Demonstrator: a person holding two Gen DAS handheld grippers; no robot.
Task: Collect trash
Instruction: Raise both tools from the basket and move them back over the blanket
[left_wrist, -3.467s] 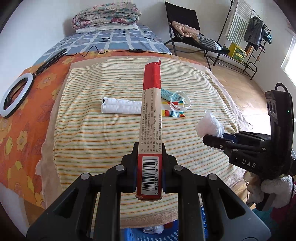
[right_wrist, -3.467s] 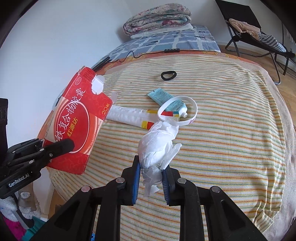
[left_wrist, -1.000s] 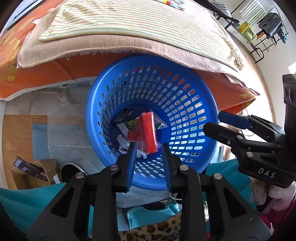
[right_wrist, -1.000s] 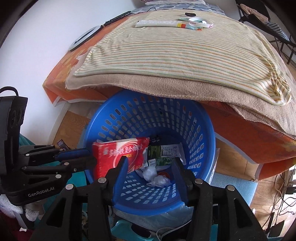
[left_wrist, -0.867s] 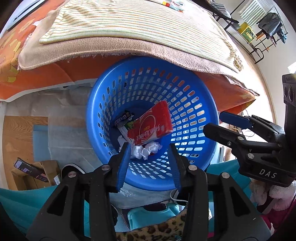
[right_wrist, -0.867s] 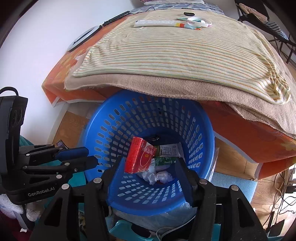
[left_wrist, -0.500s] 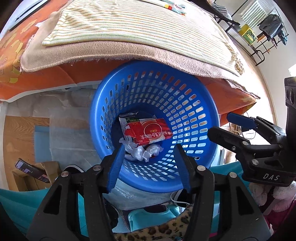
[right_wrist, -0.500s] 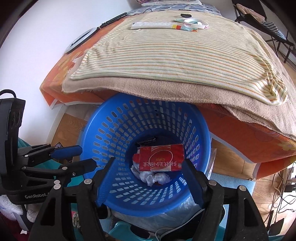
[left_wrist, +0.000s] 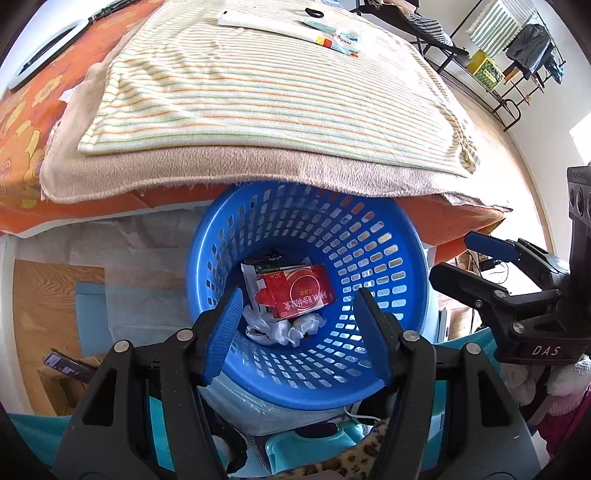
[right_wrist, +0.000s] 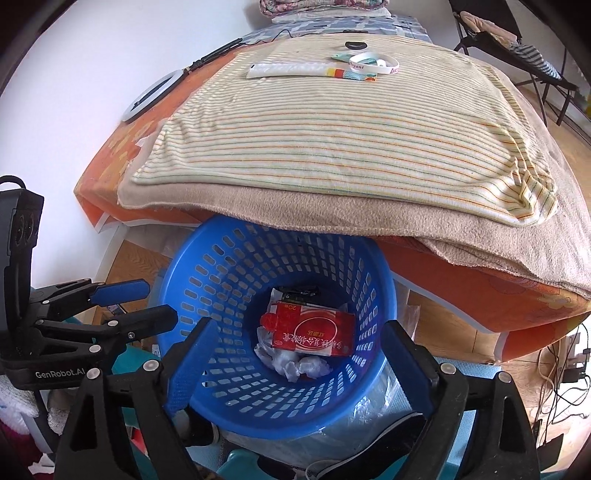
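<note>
Both grippers hang over a blue plastic basket (left_wrist: 369, 236) (right_wrist: 221, 266) standing on the floor at the foot of the bed. A red box (left_wrist: 299, 291) (right_wrist: 314, 334) lies flat at the basket's bottom on other wrappers. Crumpled white tissue (left_wrist: 284, 326) (right_wrist: 295, 363) rests just in front of it. My left gripper (left_wrist: 298, 291) (right_wrist: 159, 301) is open, its jaws still opening, and holds nothing. My right gripper (right_wrist: 302, 323) (left_wrist: 458, 254) stands wider, its jaws opening too, with nothing gripped between them.
A striped blanket (right_wrist: 351, 140) covers the bed above the basket. On its far part lie a long white box (right_wrist: 288, 69), a white wristband (right_wrist: 373, 62) and a black hair tie (right_wrist: 355, 45). A ring light (right_wrist: 151, 98) lies at the bed's left edge.
Both grippers came from over the bed to above the basket. The left let go of the red box and the right of the tissue; both landed inside. Both jaws have spread wider.
</note>
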